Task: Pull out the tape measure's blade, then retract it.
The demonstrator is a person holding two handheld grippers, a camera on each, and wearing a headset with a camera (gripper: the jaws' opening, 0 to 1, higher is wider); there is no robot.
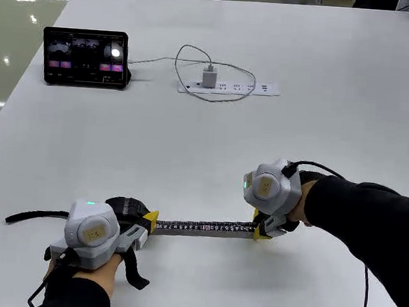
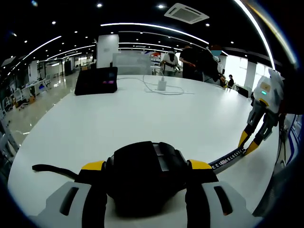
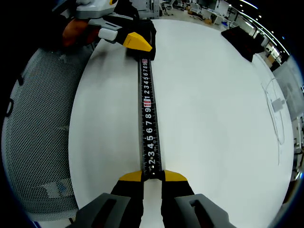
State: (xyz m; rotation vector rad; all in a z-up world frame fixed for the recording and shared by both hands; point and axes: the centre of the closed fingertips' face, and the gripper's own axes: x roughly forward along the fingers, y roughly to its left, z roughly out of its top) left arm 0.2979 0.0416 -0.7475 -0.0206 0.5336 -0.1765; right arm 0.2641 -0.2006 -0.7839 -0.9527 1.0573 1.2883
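At 7 o'clock in the head view, the left gripper (image 1: pixel 143 226) has its jaws clamped around the black tape measure case (image 2: pixel 147 175), probably to keep it steady on the white table (image 1: pixel 262 129). From the case the blade (image 1: pixel 199 227) lies flat toward 3 o'clock. The right gripper (image 3: pixel 152 176) pinches the blade's tip, jaws together, ready for pulling. I judge the case houses the remaining blade.

left gripper (image 1: pixel 146 225) clamps the tape measure (image 1: pixel 126 207), while the right gripper (image 1: pixel 260 231), arm stretched out, pinches the blade (image 1: pixel 199 227).
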